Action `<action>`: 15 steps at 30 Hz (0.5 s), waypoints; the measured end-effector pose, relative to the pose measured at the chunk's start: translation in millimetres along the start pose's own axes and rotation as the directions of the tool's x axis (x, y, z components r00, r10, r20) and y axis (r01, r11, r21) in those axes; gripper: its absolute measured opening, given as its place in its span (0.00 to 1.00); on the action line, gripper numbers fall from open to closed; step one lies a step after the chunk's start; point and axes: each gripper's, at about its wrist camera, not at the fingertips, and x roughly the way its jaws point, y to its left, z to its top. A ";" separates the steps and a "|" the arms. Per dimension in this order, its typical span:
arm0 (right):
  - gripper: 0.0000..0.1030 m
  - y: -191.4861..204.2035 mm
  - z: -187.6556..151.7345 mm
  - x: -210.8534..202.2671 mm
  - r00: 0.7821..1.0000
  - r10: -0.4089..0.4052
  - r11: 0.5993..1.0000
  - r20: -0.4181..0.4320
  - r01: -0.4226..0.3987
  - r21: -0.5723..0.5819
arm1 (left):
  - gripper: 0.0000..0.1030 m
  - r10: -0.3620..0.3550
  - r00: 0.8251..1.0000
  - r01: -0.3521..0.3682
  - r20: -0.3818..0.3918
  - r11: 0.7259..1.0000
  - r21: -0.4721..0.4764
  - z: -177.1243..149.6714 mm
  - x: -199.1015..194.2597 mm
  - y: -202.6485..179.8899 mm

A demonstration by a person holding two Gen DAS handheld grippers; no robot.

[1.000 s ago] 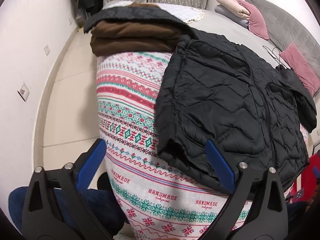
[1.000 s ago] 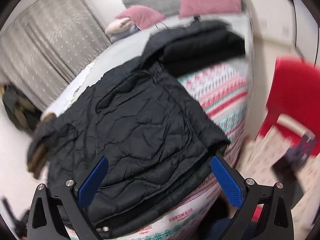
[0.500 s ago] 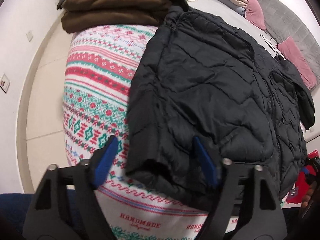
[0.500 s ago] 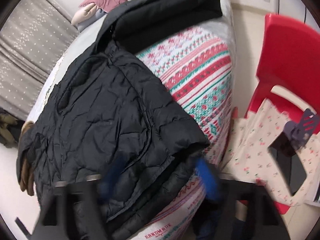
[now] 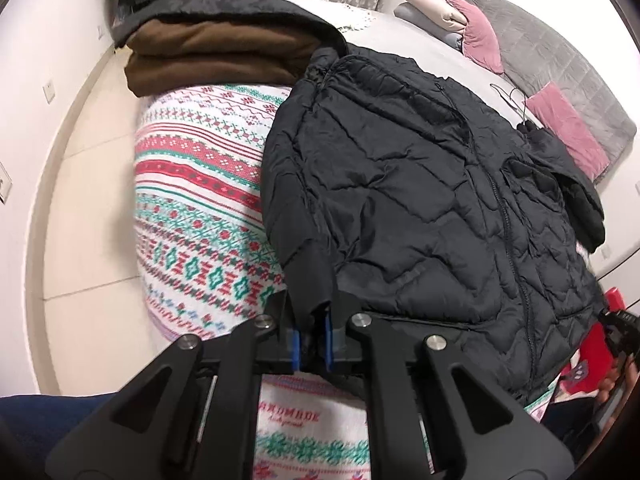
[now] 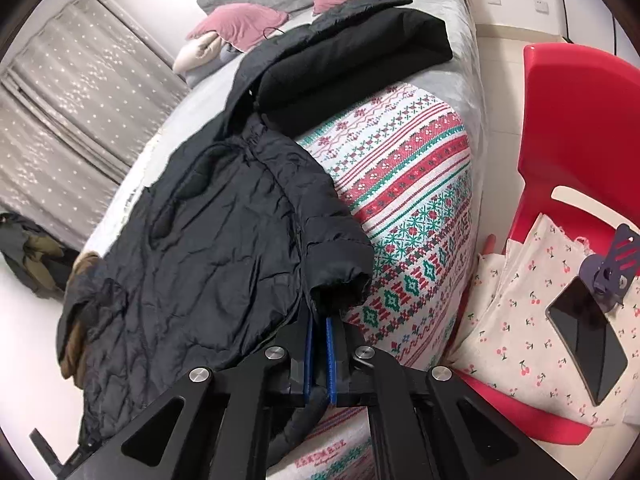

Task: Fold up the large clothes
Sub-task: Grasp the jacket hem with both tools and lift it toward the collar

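Lying flat, black quilted jacket (image 5: 420,208) (zipper closed) on patterned blanket (image 5: 192,208).

The black quilted jacket (image 5: 420,208) covers much of the patterned blanket (image 5: 200,200) beneath it, and its near hem drops out of sight behind the left gripper (image 5: 311,336). The cuff pinched in those jaws hides the blue pads' tips. Beyond the jacket, the folded brown garment (image 5: 208,56) is half buried under a dark one. In the right view, the jacket's cuff (image 6: 340,280) swallows the right gripper (image 6: 319,344) tips. The blanket's printed lettering (image 6: 316,462) near the jacket's hem is too blurred to read.
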 end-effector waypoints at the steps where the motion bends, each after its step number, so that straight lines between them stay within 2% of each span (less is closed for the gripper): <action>1: 0.04 -0.1 -0.5 -3.5 1.000 0.012 1.000 0.004 -0.012 -0.001 | 0.10 0.011 1.000 -0.011 0.005 1.000 0.016 -1.9 -2.1 -0.4; 3: 0.04 -1.4 -1.6 -6.2 1.000 0.019 1.000 0.006 -0.018 -0.008 | 0.10 0.031 1.000 -0.031 -0.005 0.999 0.033 -1.2 3.0 -0.8; 7: 0.04 -5.5 -0.8 12.1 0.998 -0.033 0.999 -0.055 0.032 -0.013 | 0.10 0.066 0.997 -0.065 -0.031 0.996 0.056 3.7 23.0 -5.8; 11: 0.04 -3.9 -4.7 7.4 0.998 -0.051 0.998 -0.037 0.050 -0.025 | 0.12 0.094 0.995 -0.092 -0.018 0.991 0.098 -1.5 22.7 -9.5; 13: 0.06 1.8 -6.6 11.5 0.995 -0.091 0.995 -0.048 0.088 -0.054 | 0.22 0.096 0.995 -0.094 -0.020 0.991 0.093 0.9 22.8 -7.8; 15: 0.10 7.3 -8.1 15.3 0.991 -0.122 0.990 -0.062 0.117 -0.081 | 0.27 0.087 0.996 -0.086 -0.016 0.994 0.071 4.1 19.6 -2.2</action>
